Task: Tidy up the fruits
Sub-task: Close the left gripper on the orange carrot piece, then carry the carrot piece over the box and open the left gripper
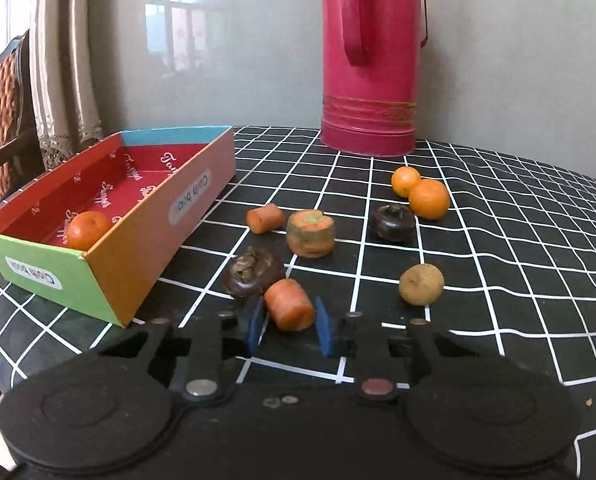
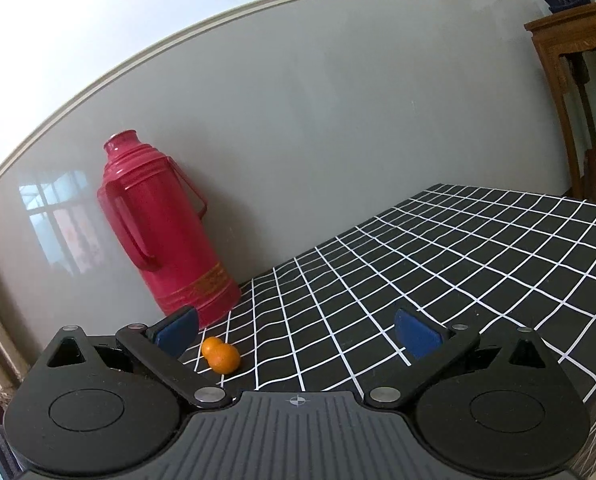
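Observation:
In the left wrist view, my left gripper is low over the table, its blue pads on either side of a carrot chunk with small gaps left, so it is open. A colourful cardboard box at the left holds one tangerine. Two tangerines lie touching at the back right. Two more carrot chunks, two dark water chestnuts and a small potato lie between. My right gripper is wide open and empty above the table, the two tangerines near its left finger.
A tall red thermos stands at the back by the grey wall; it also shows in the right wrist view. The black checked tablecloth stretches right. A wooden chair stands left of the table, a wooden cabinet far right.

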Available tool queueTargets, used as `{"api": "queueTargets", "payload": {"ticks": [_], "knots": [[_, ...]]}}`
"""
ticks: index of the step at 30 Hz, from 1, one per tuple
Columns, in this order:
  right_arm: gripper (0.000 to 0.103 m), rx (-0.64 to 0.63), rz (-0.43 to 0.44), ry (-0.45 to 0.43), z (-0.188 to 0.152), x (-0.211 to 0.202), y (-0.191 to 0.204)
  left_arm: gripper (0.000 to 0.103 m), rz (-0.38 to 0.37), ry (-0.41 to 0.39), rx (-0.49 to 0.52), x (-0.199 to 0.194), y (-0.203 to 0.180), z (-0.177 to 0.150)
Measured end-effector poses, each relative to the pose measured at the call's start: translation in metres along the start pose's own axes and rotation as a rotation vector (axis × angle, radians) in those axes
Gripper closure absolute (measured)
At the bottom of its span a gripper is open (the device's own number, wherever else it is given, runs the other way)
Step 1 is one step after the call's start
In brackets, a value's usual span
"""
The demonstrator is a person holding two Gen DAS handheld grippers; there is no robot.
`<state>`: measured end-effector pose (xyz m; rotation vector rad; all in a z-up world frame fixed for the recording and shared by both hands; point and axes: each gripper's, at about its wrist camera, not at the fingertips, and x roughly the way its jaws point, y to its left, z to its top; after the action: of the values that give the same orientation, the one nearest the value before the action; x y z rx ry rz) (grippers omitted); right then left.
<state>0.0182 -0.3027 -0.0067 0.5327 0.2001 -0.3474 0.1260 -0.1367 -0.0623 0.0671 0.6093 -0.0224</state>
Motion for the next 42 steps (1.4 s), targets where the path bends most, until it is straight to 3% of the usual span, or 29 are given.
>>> {"api": "queueTargets", "payload": {"ticks": [10, 15, 21, 26, 35, 40, 42], "knots": [[0.0, -0.004, -0.025, -0.011, 0.001, -0.001, -0.001, 0.085, -0.024, -0.037, 0.035, -0.01, 0.005, 0.003], [0.0, -0.007, -0.041, -0.006, 0.001, 0.0, -0.001, 0.085, -0.033, -0.102, 0.042, -0.023, 0.016, 0.011], [0.0, -0.017, -0.035, 0.005, -0.002, 0.004, 0.006, 0.085, 0.028, -0.192, 0.015, -0.032, 0.045, 0.028], [0.0, -0.036, -0.019, 0.013, -0.005, 0.008, 0.017, 0.085, 0.12, -0.211, -0.044, -0.024, 0.084, 0.044], [0.0, -0.075, 0.029, 0.046, -0.019, 0.019, 0.047, 0.085, 0.278, -0.152, -0.142, 0.002, 0.157, 0.06], [0.0, -0.13, 0.07, 0.081, -0.033, 0.027, 0.073, 0.085, 0.291, -0.062, -0.172, 0.017, 0.188, 0.059], [0.0, -0.159, 0.087, 0.101, -0.04, 0.031, 0.084, 0.084, 0.264, -0.031, -0.181, 0.022, 0.197, 0.058]]}}
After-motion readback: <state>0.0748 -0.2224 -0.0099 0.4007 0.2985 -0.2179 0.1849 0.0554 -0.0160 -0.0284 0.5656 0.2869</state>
